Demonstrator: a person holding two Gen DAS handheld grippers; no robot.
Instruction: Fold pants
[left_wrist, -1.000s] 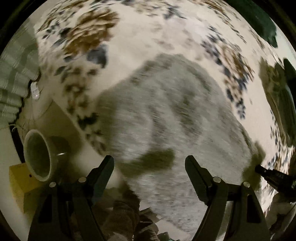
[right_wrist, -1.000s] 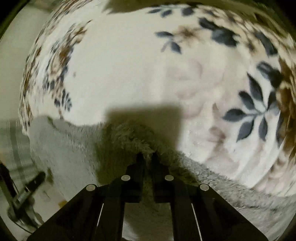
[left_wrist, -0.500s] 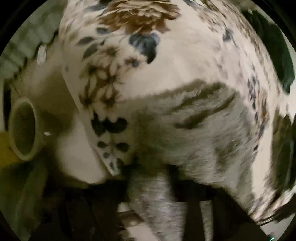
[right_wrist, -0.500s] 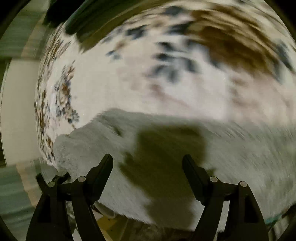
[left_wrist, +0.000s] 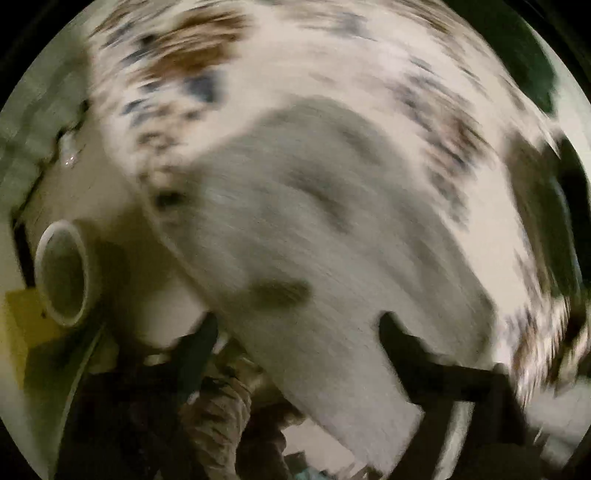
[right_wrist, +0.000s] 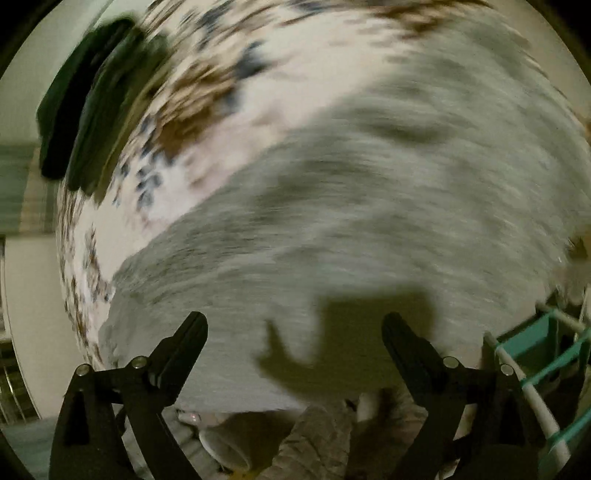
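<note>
Left wrist view, heavy motion blur: grey fleecy pants (left_wrist: 325, 236) lie in a compact bundle on a floral blanket (left_wrist: 332, 66), near its front edge. Left tool (left_wrist: 295, 336) has its two fingers spread wide with nothing between them, hovering just over the near end of the bundle. A pale cup (left_wrist: 62, 273) sits off to the left beside a yellow block (left_wrist: 18, 325). Right wrist view, also blurred: the same pants (right_wrist: 369, 206) fill the middle, blanket (right_wrist: 207, 122) behind, a dark green item (right_wrist: 85, 110) at the far edge, a teal rack (right_wrist: 546, 350) on the right. Right tool (right_wrist: 293, 330) is wide apart, empty, its shadow falling on the cloth. Judgement: pants look already folded at least once; maybe one more fold or a tidy-up left, blur makes it hard to confirm. No brands, labels or writing readable in either view.
</note>
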